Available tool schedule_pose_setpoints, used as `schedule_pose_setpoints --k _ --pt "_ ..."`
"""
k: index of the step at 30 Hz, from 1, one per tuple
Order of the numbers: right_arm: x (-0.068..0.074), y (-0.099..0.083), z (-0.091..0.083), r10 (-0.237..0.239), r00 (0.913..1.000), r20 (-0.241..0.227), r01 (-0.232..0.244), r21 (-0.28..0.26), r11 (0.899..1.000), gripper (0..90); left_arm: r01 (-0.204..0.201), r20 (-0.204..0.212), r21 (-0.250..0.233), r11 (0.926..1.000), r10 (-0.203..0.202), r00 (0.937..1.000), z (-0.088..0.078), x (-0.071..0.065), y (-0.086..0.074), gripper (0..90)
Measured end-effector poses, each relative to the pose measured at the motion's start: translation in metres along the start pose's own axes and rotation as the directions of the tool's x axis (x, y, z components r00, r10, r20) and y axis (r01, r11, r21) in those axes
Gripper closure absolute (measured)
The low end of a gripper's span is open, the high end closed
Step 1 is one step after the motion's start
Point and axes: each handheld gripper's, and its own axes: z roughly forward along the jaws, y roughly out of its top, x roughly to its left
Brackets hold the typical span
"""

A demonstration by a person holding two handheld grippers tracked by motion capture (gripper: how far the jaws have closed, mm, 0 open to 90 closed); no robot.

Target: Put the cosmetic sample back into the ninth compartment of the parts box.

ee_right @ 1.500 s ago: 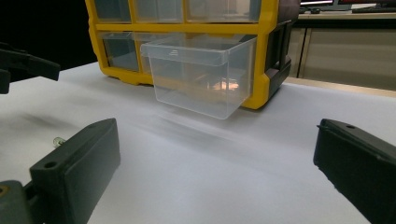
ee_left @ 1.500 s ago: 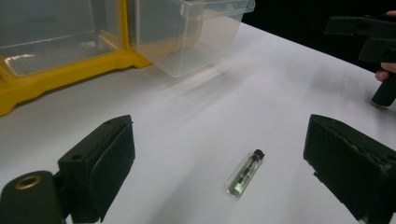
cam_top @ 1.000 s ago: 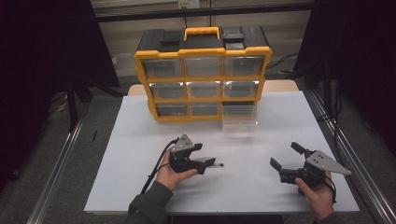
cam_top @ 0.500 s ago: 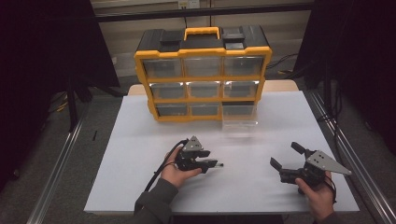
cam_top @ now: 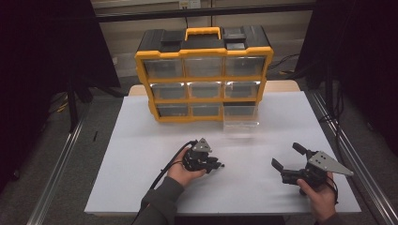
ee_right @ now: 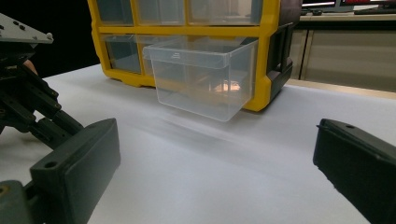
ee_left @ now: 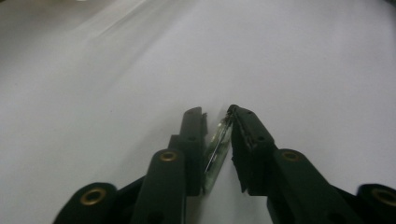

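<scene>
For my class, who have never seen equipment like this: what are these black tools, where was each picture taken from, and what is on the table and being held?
A person sits at a table covered in white and holds a hand-operated gripper in each hand. One camera looks down from above; the other two ride on the grippers and look along their black fingers.

At the back stands a yellow-and-black drawer organiser with clear drawers. Its bottom right drawer is pulled out; the right gripper view shows something small and coppery inside.

The left gripper has just been closing its fingers on a small, thin, glassy or shiny piece, too small to name. The right gripper is open, holds nothing, and faces the drawer.
</scene>
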Motion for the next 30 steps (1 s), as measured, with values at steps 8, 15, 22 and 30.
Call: schedule_pose_setpoints --k 8,15,22,30 --pt "-0.0001 0.0 0.0 0.0 1.0 0.0 0.0 0.0 1.0 0.3 -0.058 0.002 0.079 0.9952 0.058 0.9983 0.0009 0.0025 0.0034 80.5" --pt "-0.0003 -0.0001 0.0 -0.005 1.0 0.001 0.005 0.001 1.0 0.3 -0.056 0.002 0.09 0.9944 0.056 0.9984 0.002 0.0014 0.0057 81.4" --pt "-0.0003 -0.0002 0.0002 -0.009 1.0 -0.003 0.009 0.003 1.0 0.3 -0.037 0.002 0.103 0.994 0.037 0.9993 0.0008 0.0011 0.0064 81.6" --pt "-0.0001 0.0 0.0001 -0.007 1.0 -0.003 0.007 -0.001 1.0 0.4 0.04 0.007 0.036 0.9986 -0.04 0.9992 0.0008 -0.0003 0.0071 81.6"
